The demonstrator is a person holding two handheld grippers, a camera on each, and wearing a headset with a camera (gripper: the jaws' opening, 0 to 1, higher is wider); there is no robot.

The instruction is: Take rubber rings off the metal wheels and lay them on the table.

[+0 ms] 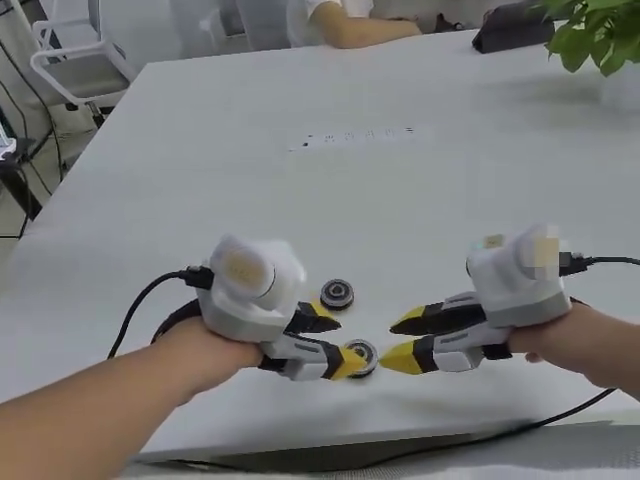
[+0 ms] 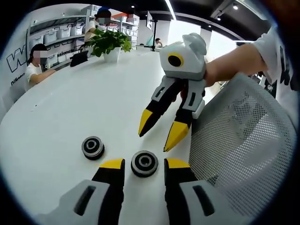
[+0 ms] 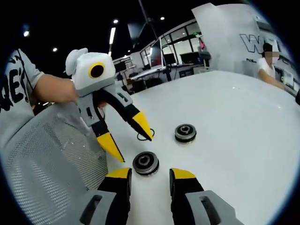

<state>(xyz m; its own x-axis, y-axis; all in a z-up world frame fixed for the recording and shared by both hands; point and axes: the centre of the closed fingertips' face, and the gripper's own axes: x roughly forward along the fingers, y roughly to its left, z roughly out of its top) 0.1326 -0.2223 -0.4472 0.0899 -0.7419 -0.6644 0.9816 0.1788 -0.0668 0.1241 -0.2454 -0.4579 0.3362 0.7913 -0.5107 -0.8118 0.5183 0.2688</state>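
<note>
Two metal wheels with dark rubber rings lie flat on the white table (image 1: 300, 200). The near wheel (image 1: 361, 356) (image 2: 144, 163) (image 3: 146, 162) sits between the tips of my open left gripper (image 1: 335, 340) (image 2: 144, 165), with a small gap on each side. My right gripper (image 1: 392, 342) (image 3: 151, 174) is open too, its tips just short of that same wheel from the opposite side. The second wheel (image 1: 337, 294) (image 2: 93, 147) (image 3: 185, 132) rests apart, a little farther back. Each gripper shows in the other's view: the right gripper (image 2: 158, 136) and the left gripper (image 3: 131, 144).
A mesh chair back (image 2: 239, 140) (image 3: 51, 159) stands close behind the table's near edge. Cables (image 1: 140, 310) trail from both grippers. A socket panel (image 1: 350, 136) is set in the table's middle. A plant (image 1: 595, 35) and seated people are at the far end.
</note>
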